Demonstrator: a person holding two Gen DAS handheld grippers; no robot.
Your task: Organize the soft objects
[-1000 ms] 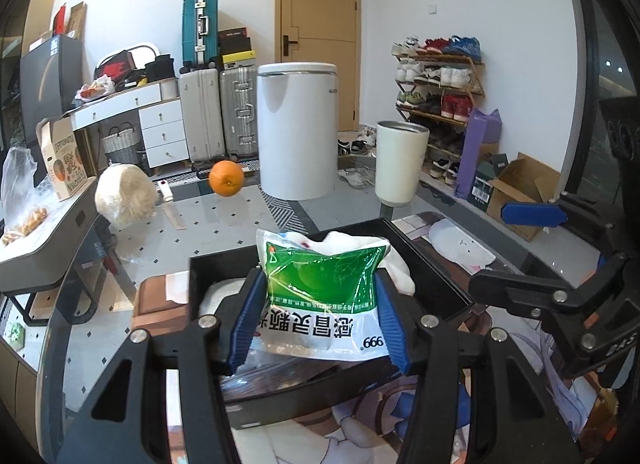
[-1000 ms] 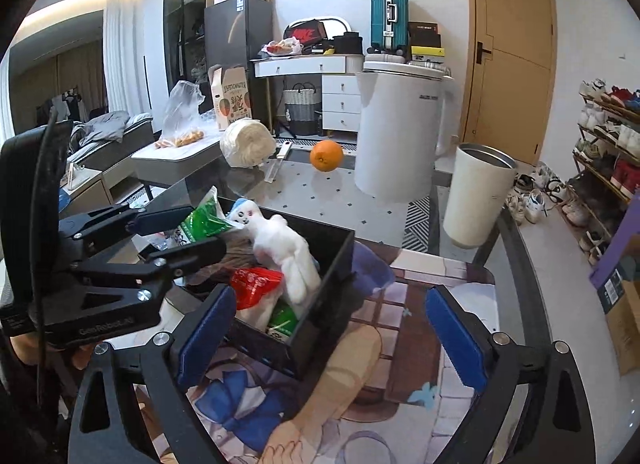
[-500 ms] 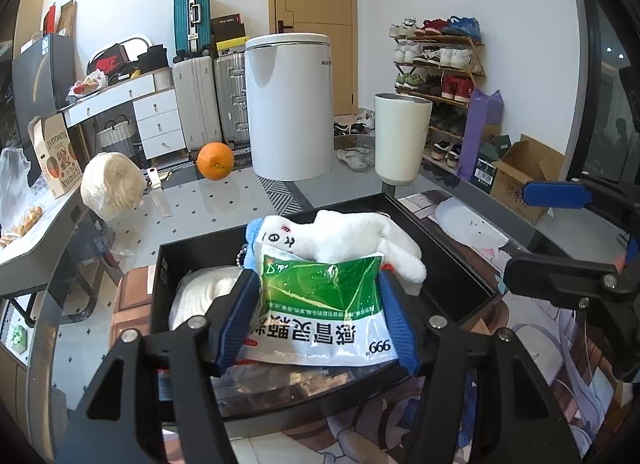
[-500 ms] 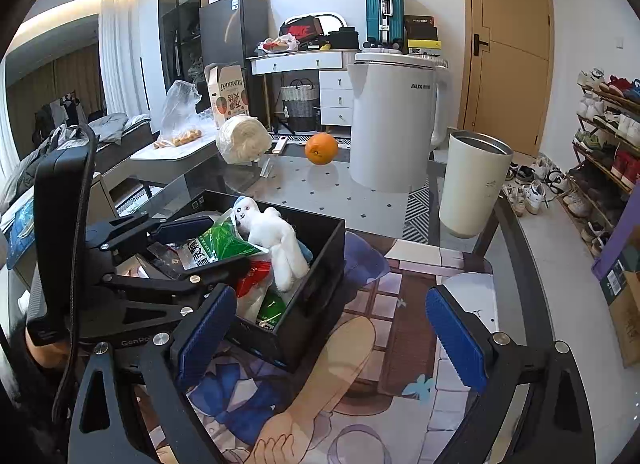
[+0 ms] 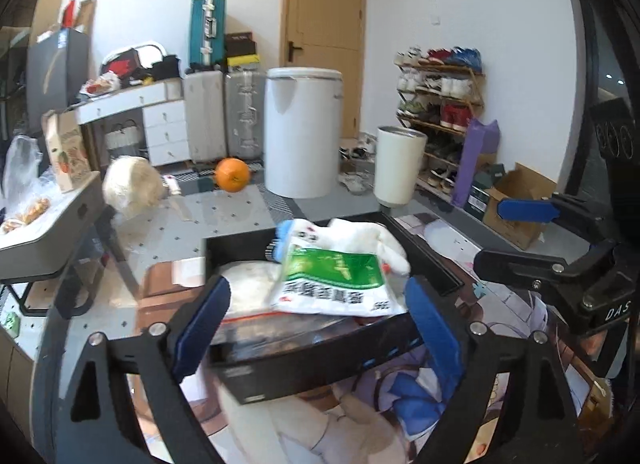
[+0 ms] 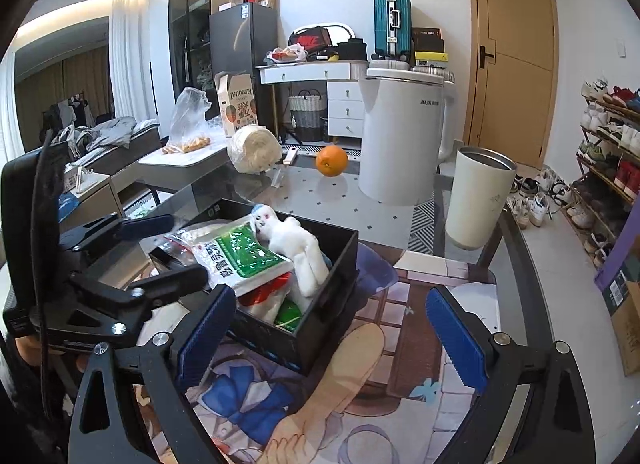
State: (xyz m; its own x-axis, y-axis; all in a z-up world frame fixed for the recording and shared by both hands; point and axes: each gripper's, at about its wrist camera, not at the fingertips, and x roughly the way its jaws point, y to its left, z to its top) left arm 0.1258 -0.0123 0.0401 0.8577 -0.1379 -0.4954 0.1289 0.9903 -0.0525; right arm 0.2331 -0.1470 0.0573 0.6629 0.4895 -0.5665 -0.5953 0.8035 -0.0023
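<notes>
A black box (image 5: 434,270) (image 6: 340,264) stands on the printed mat. In it lie a white plush doll (image 5: 360,234) (image 6: 298,244), a green and white packet (image 5: 334,284) (image 6: 236,258) on top, a clear bag and a red packet (image 6: 266,292). My left gripper (image 5: 318,322) (image 6: 162,244) is open at the box's near edge, fingers either side of the packet and clear of it. My right gripper (image 6: 330,334) is open and empty over the mat beside the box.
An orange (image 5: 232,180) (image 6: 331,160), a white roll (image 5: 130,186), a big white appliance (image 5: 302,132) and a cream tumbler (image 5: 398,166) (image 6: 478,196) stand on the glass table beyond. A shoe rack (image 5: 440,104) is at the right.
My left gripper has opened and let go of the green and white packet, which now lies on top of the box's contents. The right gripper stays open.
</notes>
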